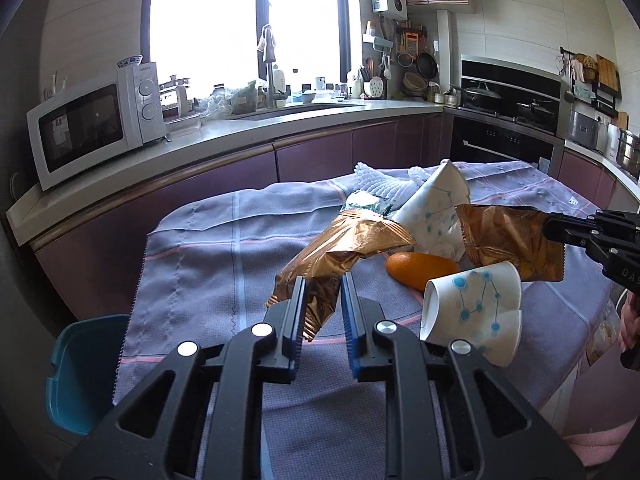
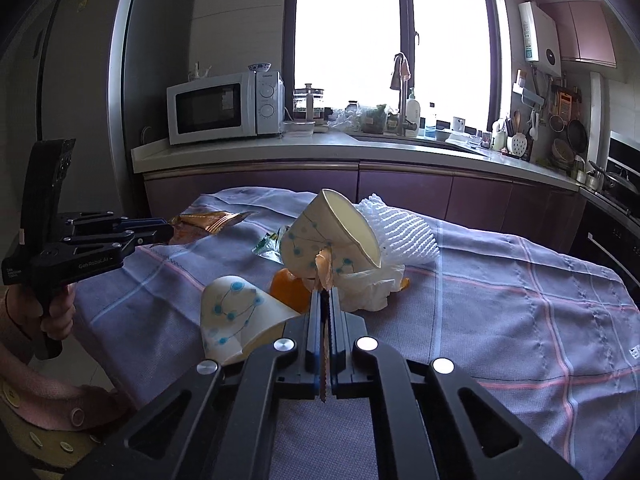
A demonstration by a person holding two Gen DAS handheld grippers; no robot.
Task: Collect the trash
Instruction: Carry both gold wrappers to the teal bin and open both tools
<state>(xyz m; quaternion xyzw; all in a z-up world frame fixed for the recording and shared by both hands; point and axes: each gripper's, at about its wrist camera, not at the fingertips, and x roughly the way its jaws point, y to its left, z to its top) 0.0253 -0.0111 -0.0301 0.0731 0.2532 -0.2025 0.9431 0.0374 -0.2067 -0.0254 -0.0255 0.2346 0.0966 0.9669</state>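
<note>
My left gripper (image 1: pixel 323 280) is partly open around the lower end of a bronze foil wrapper (image 1: pixel 340 252); the jaws do not pinch it. It also shows in the right wrist view (image 2: pixel 170 234) by that wrapper (image 2: pixel 212 221). My right gripper (image 2: pixel 325 294) is shut on a second bronze wrapper (image 1: pixel 508 240), seen edge-on (image 2: pixel 325 268), held above the cloth; it shows in the left wrist view (image 1: pixel 546 226). Two paper cups lie tipped: one near (image 1: pixel 472 312) (image 2: pixel 236 312), one farther (image 1: pixel 436 208) (image 2: pixel 332 236). An orange peel (image 1: pixel 422 270), crumpled tissue (image 2: pixel 368 284) and white foam net (image 2: pixel 400 232) lie between.
A teal bin (image 1: pixel 86 372) stands on the floor left of the table. The table is covered with a purple checked cloth (image 2: pixel 520 300). A kitchen counter with a microwave (image 1: pixel 92 120), a sink and a stove runs behind. A small green packet (image 2: pixel 270 246) lies by the farther cup.
</note>
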